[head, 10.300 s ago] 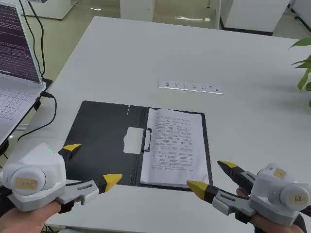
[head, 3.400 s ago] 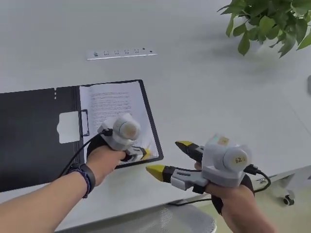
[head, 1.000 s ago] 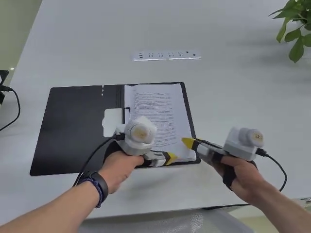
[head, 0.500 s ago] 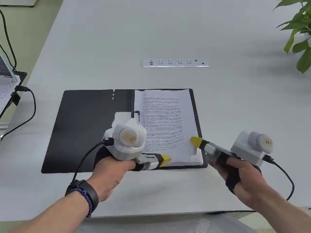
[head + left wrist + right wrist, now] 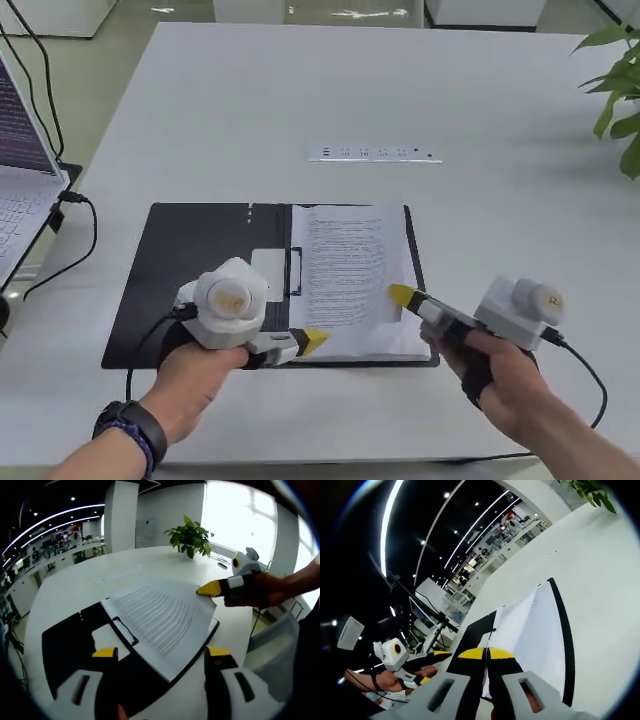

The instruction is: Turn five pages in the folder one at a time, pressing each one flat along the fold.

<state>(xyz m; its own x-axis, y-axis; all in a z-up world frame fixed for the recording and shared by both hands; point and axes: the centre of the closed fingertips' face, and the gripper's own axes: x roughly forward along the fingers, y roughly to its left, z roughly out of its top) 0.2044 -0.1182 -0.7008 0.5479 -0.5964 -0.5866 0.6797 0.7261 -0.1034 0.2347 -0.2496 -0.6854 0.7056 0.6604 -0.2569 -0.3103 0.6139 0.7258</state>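
Left tool: jaws wide, empty, at near edge of folder; paper stack just ahead. Folder open flat on bench, fold running away from person, stack in half nearer right tool. Top page: outer edge lifted, pinched between closed jaws of right tool. Fold lies left of right tool; page probably must swing leftward over it.

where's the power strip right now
In the head view the white power strip lies flat on the table, a little beyond the far edge of the open folder, near the middle of the picture.
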